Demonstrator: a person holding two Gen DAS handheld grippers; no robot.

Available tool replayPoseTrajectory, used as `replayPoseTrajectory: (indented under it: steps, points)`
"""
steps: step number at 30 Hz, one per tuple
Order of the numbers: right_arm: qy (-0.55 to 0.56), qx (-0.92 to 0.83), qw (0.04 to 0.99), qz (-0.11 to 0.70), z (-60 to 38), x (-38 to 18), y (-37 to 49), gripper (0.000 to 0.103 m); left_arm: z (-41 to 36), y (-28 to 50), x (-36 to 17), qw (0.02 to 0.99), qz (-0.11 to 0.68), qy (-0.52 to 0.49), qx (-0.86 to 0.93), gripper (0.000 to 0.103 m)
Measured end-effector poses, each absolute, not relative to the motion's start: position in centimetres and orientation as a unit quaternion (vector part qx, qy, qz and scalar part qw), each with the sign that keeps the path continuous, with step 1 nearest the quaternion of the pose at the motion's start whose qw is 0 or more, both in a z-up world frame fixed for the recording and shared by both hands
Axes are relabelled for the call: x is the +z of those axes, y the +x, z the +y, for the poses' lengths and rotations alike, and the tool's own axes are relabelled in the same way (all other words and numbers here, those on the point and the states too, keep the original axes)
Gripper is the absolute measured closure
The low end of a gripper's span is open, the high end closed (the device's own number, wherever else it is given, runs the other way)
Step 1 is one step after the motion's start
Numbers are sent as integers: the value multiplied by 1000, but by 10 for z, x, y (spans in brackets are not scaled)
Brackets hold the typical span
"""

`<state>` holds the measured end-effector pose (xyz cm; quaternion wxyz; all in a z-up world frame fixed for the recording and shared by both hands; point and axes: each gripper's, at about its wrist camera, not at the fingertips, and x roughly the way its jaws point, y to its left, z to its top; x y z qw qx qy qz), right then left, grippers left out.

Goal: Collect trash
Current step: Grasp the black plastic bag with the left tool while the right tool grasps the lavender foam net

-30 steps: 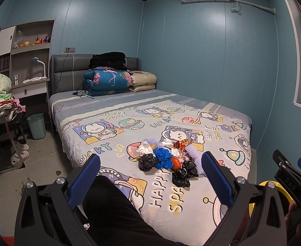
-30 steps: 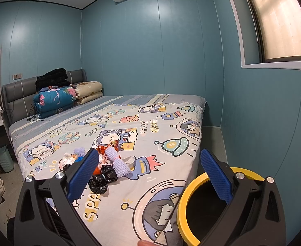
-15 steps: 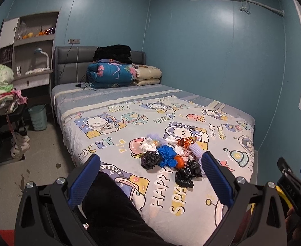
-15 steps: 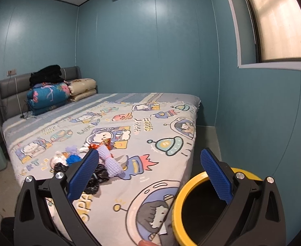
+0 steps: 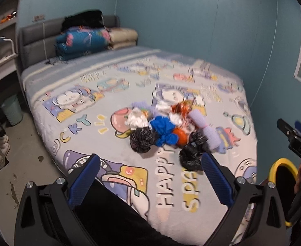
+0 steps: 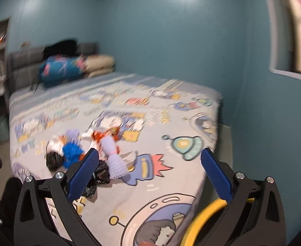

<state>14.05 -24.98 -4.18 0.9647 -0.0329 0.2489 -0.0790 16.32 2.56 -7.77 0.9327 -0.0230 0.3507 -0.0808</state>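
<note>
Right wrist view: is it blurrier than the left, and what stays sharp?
Right wrist view: heavy motion smear over the bed and trash pile; the right tongs stay crisp. Left wrist view: milder blur, sheet lettering readable; left tongs sharp.

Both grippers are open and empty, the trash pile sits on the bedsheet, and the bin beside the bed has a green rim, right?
Not quite: the bin has a yellow rim, as the left wrist view shows. The rest holds: the left gripper and right gripper are open and empty, and the trash pile sits on the bedsheet.

Matt printed cloth bedsheet [image 5: 130,176] — glossy crinkled black plastic bags [image 5: 142,139], knobbly lilac foam sleeve [image 6: 115,162].
</note>
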Motion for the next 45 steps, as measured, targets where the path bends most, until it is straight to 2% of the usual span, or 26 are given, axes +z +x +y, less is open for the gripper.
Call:
replayPoseTrajectory:
  steps: [5,9,14,17,20,25,31,33,37,39,41,43,45]
  points:
    - [-95,20,939,331,-235,-66,210,8,22,211,-109,917,392,42,-59,8]
    - [-134,52,902,408,-228,-98,271,8,26,244,-130,896,438,44,-53,8]
    - [-101,84,865,484,-232,-130,327,8,35,276,-152,876,478,23,-66,8]
    - [-109,81,855,501,-228,-139,352,11,38,292,-162,867,492,8,-78,8]
    - [-98,80,845,519,-229,-145,372,18,40,305,-168,863,498,-3,-84,8]
    - [-102,84,835,534,-226,-158,391,20,38,317,-174,865,493,-10,-95,8]
    - [-95,83,828,547,-225,-170,406,27,25,329,-177,863,490,-9,-123,16]
    - [-93,82,825,551,-226,-173,409,29,20,335,-182,860,494,-5,-126,26]
    - [-89,81,823,556,-227,-179,414,33,16,342,-189,853,502,-11,-143,39]
    - [-90,81,823,555,-225,-180,415,35,11,344,-194,850,506,-7,-149,49]
    - [-89,79,821,558,-224,-183,415,41,8,346,-200,845,513,-10,-152,56]
    - [-93,72,818,563,-222,-187,415,46,7,346,-203,846,512,-10,-149,59]
    - [-90,58,818,565,-223,-190,415,56,7,344,-204,848,509,-8,-148,65]
